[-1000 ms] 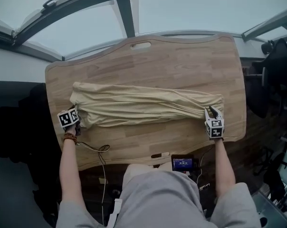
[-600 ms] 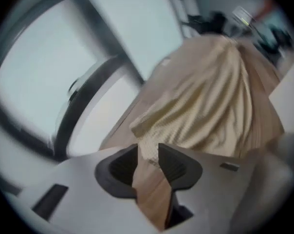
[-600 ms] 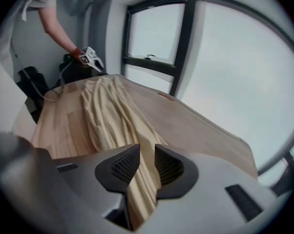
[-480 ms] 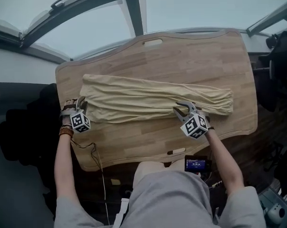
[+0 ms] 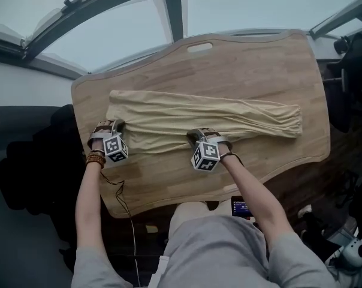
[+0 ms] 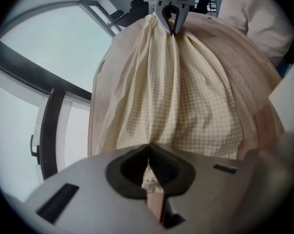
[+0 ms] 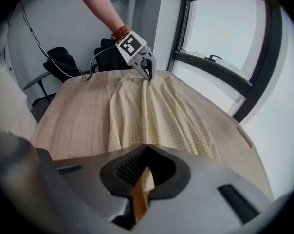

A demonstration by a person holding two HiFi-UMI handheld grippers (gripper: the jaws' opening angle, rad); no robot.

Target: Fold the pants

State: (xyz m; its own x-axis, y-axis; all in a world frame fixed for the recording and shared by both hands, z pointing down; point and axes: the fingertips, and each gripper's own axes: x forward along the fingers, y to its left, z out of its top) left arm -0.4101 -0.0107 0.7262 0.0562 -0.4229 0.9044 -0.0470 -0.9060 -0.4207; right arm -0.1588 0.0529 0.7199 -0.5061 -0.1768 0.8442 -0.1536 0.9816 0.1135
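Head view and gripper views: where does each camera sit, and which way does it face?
Head view: on the person's head, facing steeply down at table and pants; forearms, lap, left gripper, right gripper show.
Left gripper view: on the left gripper, facing along the pants; fingers show, just closed on them.
Right gripper view: on the right gripper, facing the opposite way; fingers also just closed on pants.
Shared: each gripper view sees the other gripper.

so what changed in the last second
The right gripper moved from the right end of the pants to the middle of their near edge, and its jaws just closed on the fabric. The left gripper just closed again on the left end. The pants stay stretched across the table.
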